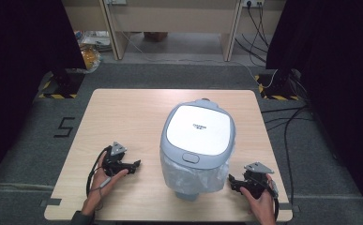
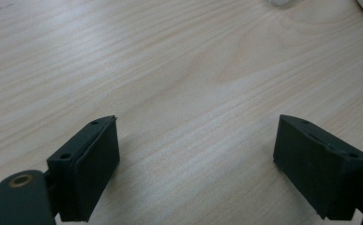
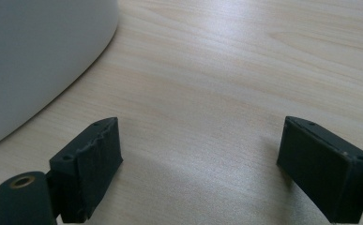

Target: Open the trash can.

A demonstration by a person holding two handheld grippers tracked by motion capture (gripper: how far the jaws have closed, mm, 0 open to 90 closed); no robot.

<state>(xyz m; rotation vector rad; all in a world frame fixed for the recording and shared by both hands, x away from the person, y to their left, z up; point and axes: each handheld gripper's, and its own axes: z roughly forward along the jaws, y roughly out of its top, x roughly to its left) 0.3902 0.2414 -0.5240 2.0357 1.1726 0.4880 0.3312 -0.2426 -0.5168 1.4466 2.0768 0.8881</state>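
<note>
The left gripper (image 1: 133, 165) sits low, held in the person's left hand (image 1: 105, 180), jaws standing wide apart with nothing between them. The right gripper (image 1: 233, 183), gripped by the right hand (image 1: 260, 199), likewise shows its jaws spread and empty. Both seem to point inward, though the high view is small.

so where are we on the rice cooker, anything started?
Looks like nothing is done: the rice cooker sits mid-table with its lid down and clear plastic around its base. Nothing is in hand either: the left tool and right tool rest on the table either side of it, both open with only bare wood between the jaws. Any work on the cooker is still ahead.
</note>
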